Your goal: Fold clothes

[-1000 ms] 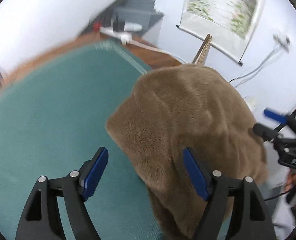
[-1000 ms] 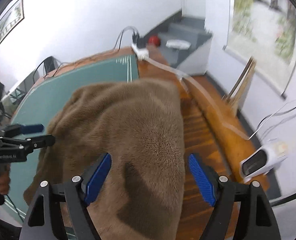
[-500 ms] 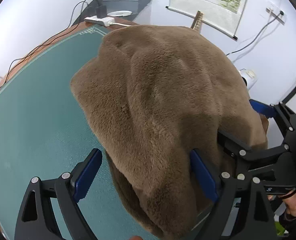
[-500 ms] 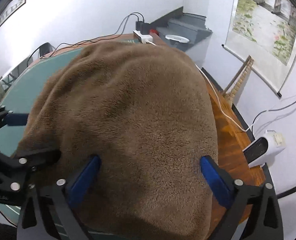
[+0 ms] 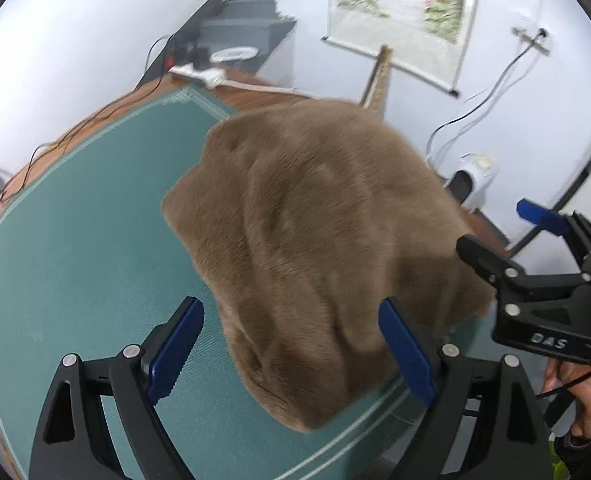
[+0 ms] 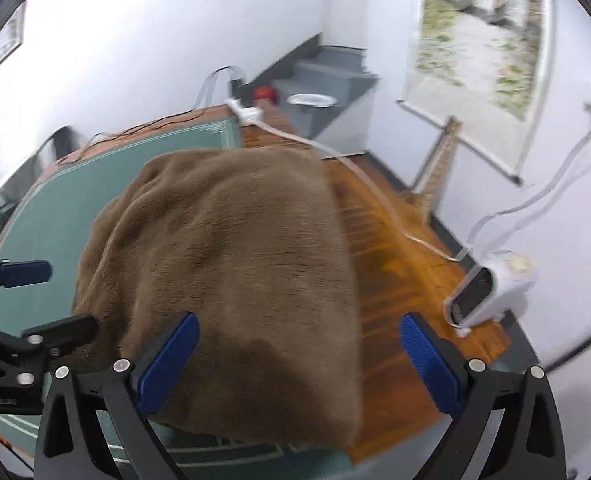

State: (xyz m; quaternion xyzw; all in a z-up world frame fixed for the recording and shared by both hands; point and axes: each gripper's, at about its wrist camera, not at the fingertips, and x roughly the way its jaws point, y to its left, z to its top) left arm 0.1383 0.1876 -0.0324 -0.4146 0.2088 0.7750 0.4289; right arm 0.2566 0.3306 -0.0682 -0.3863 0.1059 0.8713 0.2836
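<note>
The left wrist view showed that both the left gripper (image 5: 291,350) and right gripper (image 6: 299,364) had drawn back, jaws spread and empty, leaving the folded brown fleece garment (image 5: 319,248) on the green mat (image 5: 79,248), so 1 fold looked finished.

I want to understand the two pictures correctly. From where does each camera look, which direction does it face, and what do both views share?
Left wrist: sits on the left gripper, looks down over the green mat; open blue fingers, the right gripper and a hand show.
Right wrist: sits on the right gripper, looks down toward the wooden table; the left gripper shows at the left.
Shared: the brown garment, the wall scroll.
</note>
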